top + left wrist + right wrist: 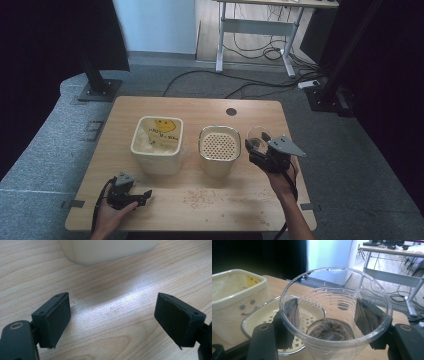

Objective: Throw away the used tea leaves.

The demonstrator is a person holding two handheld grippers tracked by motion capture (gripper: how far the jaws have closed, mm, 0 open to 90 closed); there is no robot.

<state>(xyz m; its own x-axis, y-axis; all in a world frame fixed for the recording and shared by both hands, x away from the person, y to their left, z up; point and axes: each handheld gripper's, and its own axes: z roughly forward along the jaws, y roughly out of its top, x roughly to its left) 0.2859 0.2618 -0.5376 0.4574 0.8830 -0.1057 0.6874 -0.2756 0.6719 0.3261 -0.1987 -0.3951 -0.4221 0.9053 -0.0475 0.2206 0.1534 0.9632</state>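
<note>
A light wooden table [150,200] with rounded corners stands on grey carpet, a round dark cable hole [231,111] near its far edge. Two containers sit directly on it, side by side near the middle — a cream square tub [156,145] holding a yellow smiley-printed bag, and just to its right a smaller cream container [219,149] topped by a perforated insert. Scattered pale crumbs [198,197] — possibly grain — lie on the near part of the top.

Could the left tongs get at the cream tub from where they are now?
Probably yes. The left tongs are open and empty, resting just in front of the cream tub, with only bare tabletop between them.
</note>
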